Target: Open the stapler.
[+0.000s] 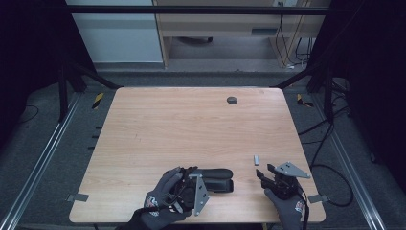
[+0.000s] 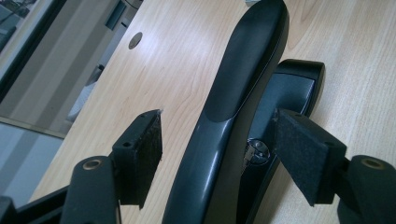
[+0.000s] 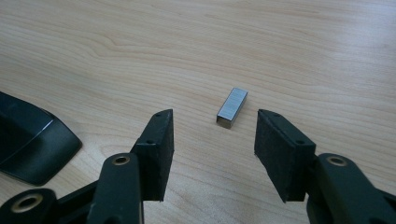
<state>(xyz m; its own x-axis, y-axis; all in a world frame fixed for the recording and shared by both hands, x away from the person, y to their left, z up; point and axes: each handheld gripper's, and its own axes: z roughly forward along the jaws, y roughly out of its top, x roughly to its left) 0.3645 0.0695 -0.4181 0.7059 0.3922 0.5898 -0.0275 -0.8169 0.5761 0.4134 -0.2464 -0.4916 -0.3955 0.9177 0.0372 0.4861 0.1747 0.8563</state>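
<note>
A black stapler lies near the table's front edge, its top arm raised off the base. My left gripper stands open around the stapler's rear end; its pads do not press the arm. To the right lies a small silver strip of staples. My right gripper is open just short of it, and the staples lie a little beyond the gap of my right gripper. The stapler's tip shows at the left of the right gripper view.
The wooden table has a round cable hole near its far edge, also seen as the hole. Metal rails and cables run along the floor on both sides.
</note>
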